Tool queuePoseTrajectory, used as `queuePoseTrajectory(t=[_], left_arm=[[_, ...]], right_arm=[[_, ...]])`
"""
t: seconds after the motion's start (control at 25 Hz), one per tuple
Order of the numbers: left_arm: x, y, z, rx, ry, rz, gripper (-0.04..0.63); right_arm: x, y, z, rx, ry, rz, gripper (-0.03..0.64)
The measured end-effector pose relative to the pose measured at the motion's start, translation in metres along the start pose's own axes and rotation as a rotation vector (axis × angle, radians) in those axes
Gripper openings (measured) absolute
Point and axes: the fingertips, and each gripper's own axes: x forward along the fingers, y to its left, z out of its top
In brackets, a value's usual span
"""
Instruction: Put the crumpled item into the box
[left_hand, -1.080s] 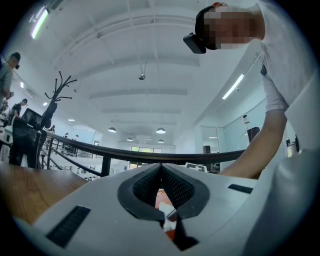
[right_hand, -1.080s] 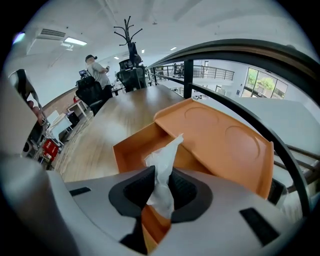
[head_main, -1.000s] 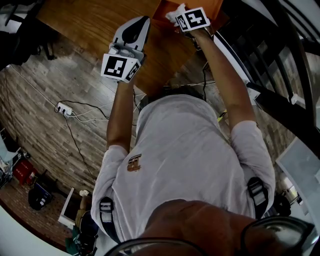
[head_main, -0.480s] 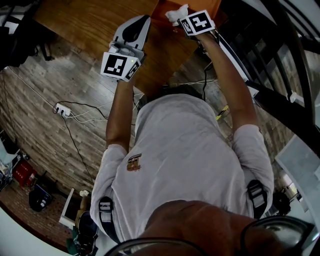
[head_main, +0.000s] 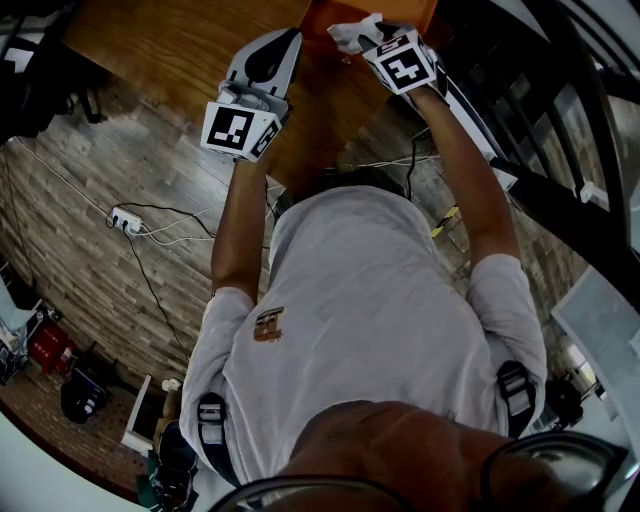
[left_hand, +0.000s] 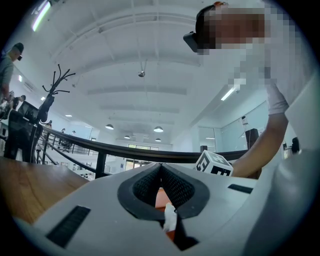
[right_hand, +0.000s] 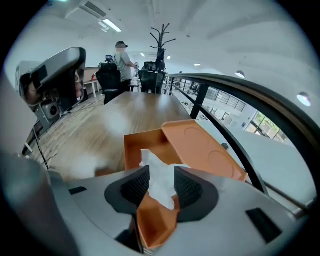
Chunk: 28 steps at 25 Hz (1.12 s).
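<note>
Crumpled paper (right_hand: 161, 187) over orange box (right_hand: 137, 146), loose between closing jaws of right gripper (right_hand: 161, 171)

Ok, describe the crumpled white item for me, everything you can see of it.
The crumpled item is white and looks like thin paper or tissue, bunched into an irregular wad with pointed folds. It is at the open orange box, beside its laid-back lid. It shows between the jaws of the right gripper, which are closing and stand wide apart; the pads do not seem to squeeze it.

Dim head view — bright ceiling lights (left_hand: 158, 129), fisheye-warped edges
</note>
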Motion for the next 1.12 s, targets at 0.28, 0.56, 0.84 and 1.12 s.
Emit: queuePoseTrajectory(t=[0.28,0.56,0.84,1.12], left_arm=[[0.004,-0.002,-0.002,0.003,0.007,0.014,0.020],[0.006,-0.006,-0.005,0.009,0.019,0.029,0.020],[0.012,-0.004,-0.006,0.015,0.034,0.034,0.020],[0.021,-0.008,-0.011,0.016,0.050,0.018,0.020]], right_arm=[[0.028,0.004,-0.017,-0.013,0.059,0.048,0.161],[0.043,-0.003,-0.033,0.016,0.121,0.071,0.161],[0.038,-0.007,-0.028,0.035,0.065,0.073,0.151],[0.010,-0.018,-0.003,0.035,-0.160,0.054,0.088]])
